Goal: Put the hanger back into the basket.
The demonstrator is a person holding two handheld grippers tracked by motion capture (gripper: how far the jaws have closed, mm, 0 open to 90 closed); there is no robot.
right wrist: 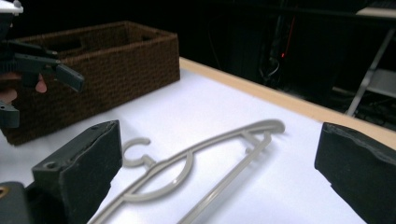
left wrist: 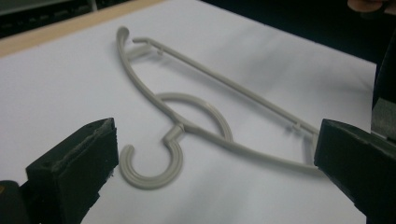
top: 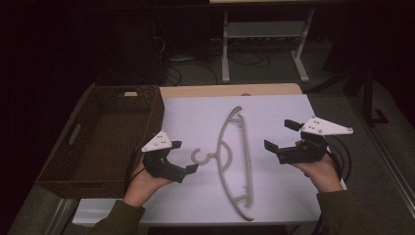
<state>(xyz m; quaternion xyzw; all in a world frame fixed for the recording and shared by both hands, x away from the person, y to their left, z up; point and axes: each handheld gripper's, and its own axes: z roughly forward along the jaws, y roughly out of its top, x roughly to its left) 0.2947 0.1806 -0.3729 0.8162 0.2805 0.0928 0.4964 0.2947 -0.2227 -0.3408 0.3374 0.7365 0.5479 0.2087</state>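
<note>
A grey plastic hanger (top: pixel 247 161) lies flat on the white table sheet (top: pixel 195 117), its hook toward the left. My left gripper (top: pixel 184 156) hovers open just left of the hook, nothing between its jaws. In the left gripper view the hanger (left wrist: pixel 233 87) lies ahead between the wide-apart jaws of the left gripper (left wrist: pixel 217 149). My right gripper (top: pixel 281 134) is open to the right of the hanger, apart from it. The right gripper view looks across the hanger (right wrist: pixel 261 126) past the jaws of the right gripper (right wrist: pixel 219 154), with the left gripper (right wrist: pixel 42 70) farther off.
A dark woven basket (top: pixel 154 115) stands at the table's left side, beside the sheet; its wall (right wrist: pixel 116 65) rises behind the hanger. A wooden table edge (top: pixel 230 90) runs along the back. Beyond it are a metal frame and cables on the floor.
</note>
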